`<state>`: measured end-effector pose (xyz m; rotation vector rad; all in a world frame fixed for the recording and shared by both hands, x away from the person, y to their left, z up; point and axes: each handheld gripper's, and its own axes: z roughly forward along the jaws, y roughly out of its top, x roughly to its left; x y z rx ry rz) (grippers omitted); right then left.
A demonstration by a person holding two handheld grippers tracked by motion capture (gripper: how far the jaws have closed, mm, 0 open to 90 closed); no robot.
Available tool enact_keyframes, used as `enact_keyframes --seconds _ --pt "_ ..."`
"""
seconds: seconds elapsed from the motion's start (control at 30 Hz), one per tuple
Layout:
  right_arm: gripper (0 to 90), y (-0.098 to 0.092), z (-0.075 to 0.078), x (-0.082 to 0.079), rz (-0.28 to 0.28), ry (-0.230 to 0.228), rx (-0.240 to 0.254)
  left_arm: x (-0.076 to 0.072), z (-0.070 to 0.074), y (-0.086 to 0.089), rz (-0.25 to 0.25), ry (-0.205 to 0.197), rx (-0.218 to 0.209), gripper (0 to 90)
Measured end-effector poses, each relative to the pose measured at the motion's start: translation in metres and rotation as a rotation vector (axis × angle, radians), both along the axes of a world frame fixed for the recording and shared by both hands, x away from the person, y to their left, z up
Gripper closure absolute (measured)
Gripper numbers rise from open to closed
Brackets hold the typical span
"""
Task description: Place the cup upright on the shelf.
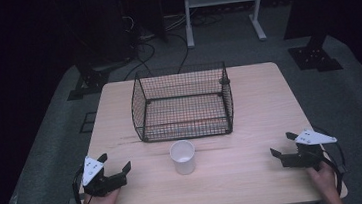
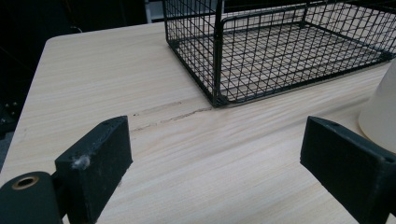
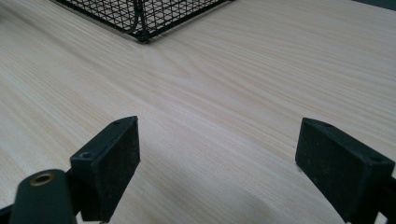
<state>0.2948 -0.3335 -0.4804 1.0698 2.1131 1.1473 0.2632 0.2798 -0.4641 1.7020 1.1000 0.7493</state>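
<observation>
high: L gripper (image 1: 114, 167) & R gripper (image 1: 282, 145) rest wide apart on table (image 1: 256, 175), jaws open, empty; white cup (image 1: 183, 156) upright btw them, just before wire basket (image 1: 183, 102) | L view: cup (image 2: 380, 114) beside R jaw | R view: basket corner (image 3: 140, 18) | step: pre-reach; next prob. close in on cup

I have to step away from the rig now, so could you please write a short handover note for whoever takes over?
Left gripper: open, holding nothing, low over the table's near left edge.
Right gripper: open, holding nothing, low over the near right edge.
White cup: upright on the table, midway between the grippers, just in front of the wire basket and apart from it.
Done: nothing visibly; the basket looks empty and the cup is untouched.
Left: probably grasp the cup and set it in the basket; the left gripper looks slightly nearer.
</observation>
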Motion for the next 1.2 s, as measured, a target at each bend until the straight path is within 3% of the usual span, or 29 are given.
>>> enact_keyframes --seconds 0.47,0.9,1.2 --pt "13.1 0.000 0.000 0.000 0.004 0.001 0.000 0.000 0.002 -0.002 -0.015 0.002 -0.002 7.5" --pt "13.1 0.000 0.000 0.000 0.003 -0.002 -0.003 -0.001 0.006 -0.015 -0.085 -0.003 0.017 7.3" --pt "13.1 0.001 0.000 0.000 -0.003 0.000 -0.006 -0.001 0.006 -0.026 -0.138 0.015 0.027 6.3"
